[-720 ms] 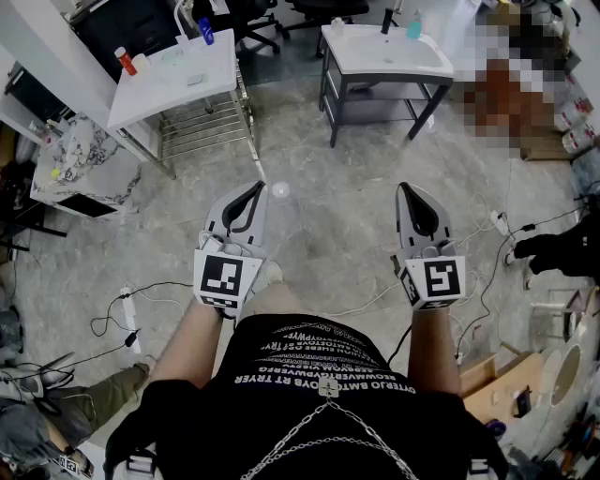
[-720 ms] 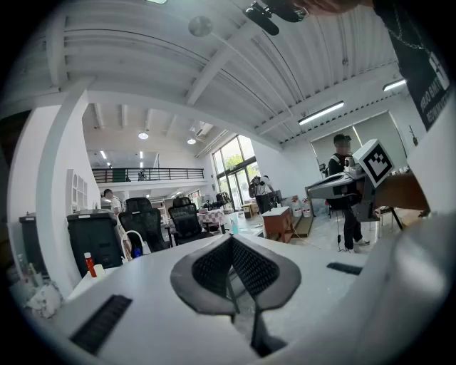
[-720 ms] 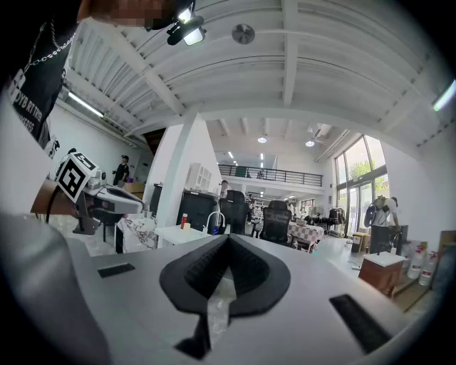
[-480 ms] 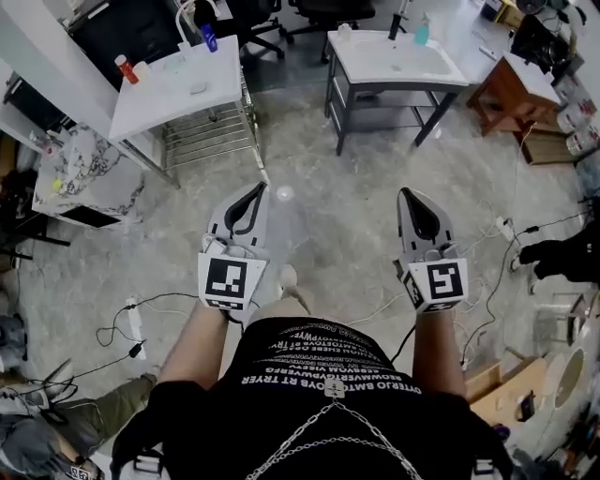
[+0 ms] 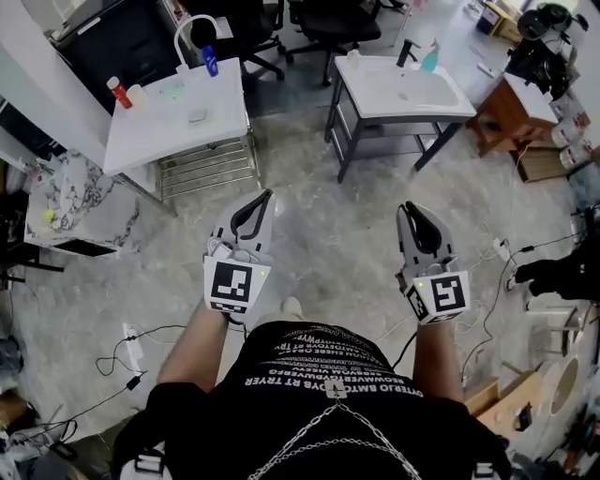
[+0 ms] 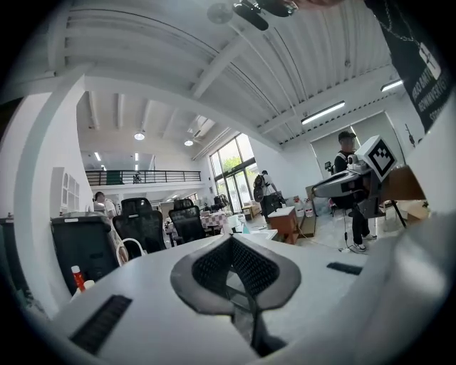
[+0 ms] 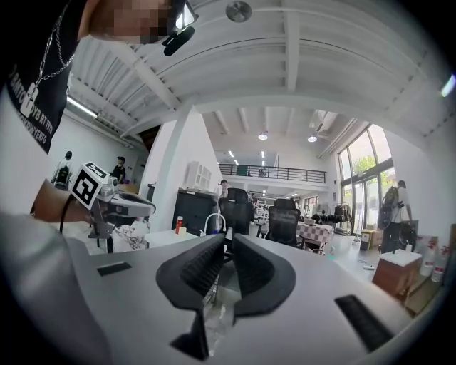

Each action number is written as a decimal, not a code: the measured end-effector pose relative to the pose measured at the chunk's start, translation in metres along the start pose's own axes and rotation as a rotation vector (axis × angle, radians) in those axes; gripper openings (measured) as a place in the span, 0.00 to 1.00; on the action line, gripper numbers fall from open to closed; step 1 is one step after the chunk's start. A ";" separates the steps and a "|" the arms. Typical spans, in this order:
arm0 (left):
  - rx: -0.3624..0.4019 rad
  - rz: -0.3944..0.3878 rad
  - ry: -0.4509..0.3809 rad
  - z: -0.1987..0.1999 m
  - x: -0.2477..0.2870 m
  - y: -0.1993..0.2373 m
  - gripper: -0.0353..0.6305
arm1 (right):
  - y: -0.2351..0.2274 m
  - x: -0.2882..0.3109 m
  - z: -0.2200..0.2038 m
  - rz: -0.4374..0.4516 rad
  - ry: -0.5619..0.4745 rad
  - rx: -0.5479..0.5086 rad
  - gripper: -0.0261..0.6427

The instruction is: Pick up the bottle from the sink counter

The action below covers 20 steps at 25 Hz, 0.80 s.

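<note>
A white sink counter [image 5: 441, 98] on a dark frame stands far ahead on the right, carrying a teal bottle [image 5: 431, 58] beside a black faucet [image 5: 405, 52]. Both grippers hover over the stone floor, well short of it. My left gripper [image 5: 267, 195] is shut and empty, its pads meeting at the tip [image 6: 229, 239]. My right gripper [image 5: 409, 207] is also empty, its pads [image 7: 206, 265] almost together with only a thin slit between them.
A white table [image 5: 159, 127] with a wire rack under it stands ahead left, holding a red bottle [image 5: 119, 91], a blue bottle [image 5: 210, 61] and a white arched faucet [image 5: 192, 28]. Office chairs [image 5: 328, 19] stand behind. Cables and a power strip [image 5: 131, 336] lie on the floor.
The tables and sink counter have slid down in the head view, so they are now nearer. Both grippers keep the same shut pose side by side.
</note>
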State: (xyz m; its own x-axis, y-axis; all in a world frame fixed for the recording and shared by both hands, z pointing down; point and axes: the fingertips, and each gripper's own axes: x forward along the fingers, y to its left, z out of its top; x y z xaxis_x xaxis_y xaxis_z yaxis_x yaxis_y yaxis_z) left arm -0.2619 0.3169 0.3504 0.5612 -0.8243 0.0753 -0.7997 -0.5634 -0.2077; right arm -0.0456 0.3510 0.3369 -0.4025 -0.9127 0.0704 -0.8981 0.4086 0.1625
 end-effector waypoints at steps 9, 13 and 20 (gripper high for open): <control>-0.008 -0.079 -0.030 -0.005 0.073 0.025 0.06 | -0.034 0.048 -0.006 -0.056 0.001 -0.009 0.09; -0.021 -0.097 -0.032 -0.005 0.109 0.023 0.06 | -0.066 0.065 -0.016 -0.074 -0.004 0.020 0.09; -0.018 -0.056 -0.009 0.000 0.173 0.034 0.06 | -0.119 0.117 -0.039 -0.022 0.017 0.095 0.07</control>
State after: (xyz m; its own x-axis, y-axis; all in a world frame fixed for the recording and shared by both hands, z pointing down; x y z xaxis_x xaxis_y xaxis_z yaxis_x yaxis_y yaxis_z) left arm -0.1918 0.1553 0.3563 0.6073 -0.7906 0.0780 -0.7703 -0.6100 -0.1857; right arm 0.0216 0.1954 0.3646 -0.3800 -0.9211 0.0846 -0.9198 0.3859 0.0704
